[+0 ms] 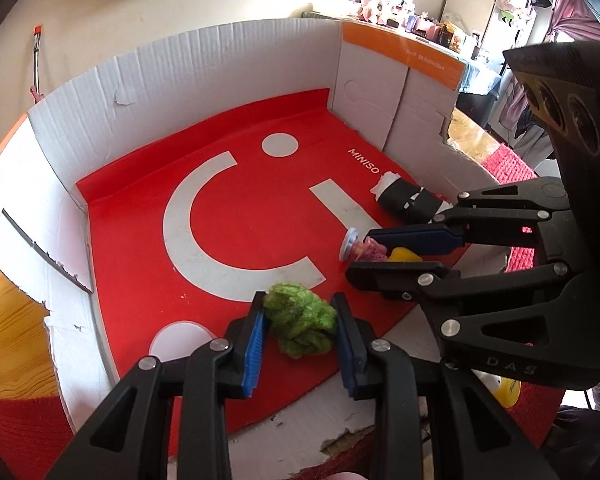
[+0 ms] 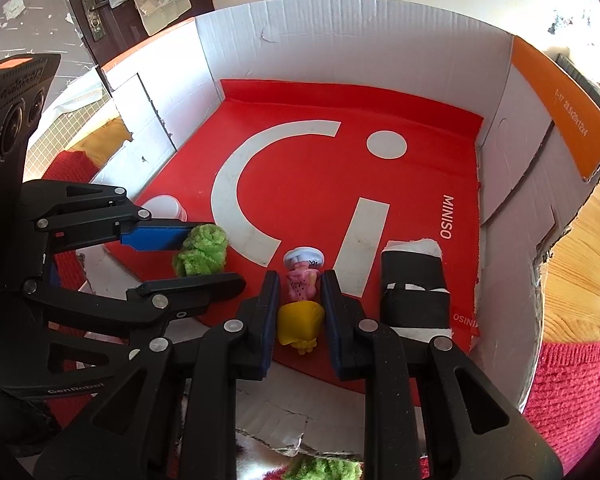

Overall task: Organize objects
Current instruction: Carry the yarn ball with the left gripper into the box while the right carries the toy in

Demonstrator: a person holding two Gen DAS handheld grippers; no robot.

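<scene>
Item 1: white cardboard box (image 2: 340,32), open-topped, floor lined with a red mat (image 2: 320,184) bearing white shapes and "MINISO".

Item 2: green fluffy ball (image 1: 302,322), on the mat at 6 o'clock in the left wrist view, clamped between the blue pads of the left gripper (image 1: 302,326).

Item 3: small doll (image 2: 302,300), pink top, yellow skirt, white cap, lying on the mat at 6 o'clock in the right wrist view; the right gripper (image 2: 300,296) had its jaws closed on it.

Item 4: black-and-white roll (image 2: 414,288), lay just beside the doll at 3 o'clock.
</scene>
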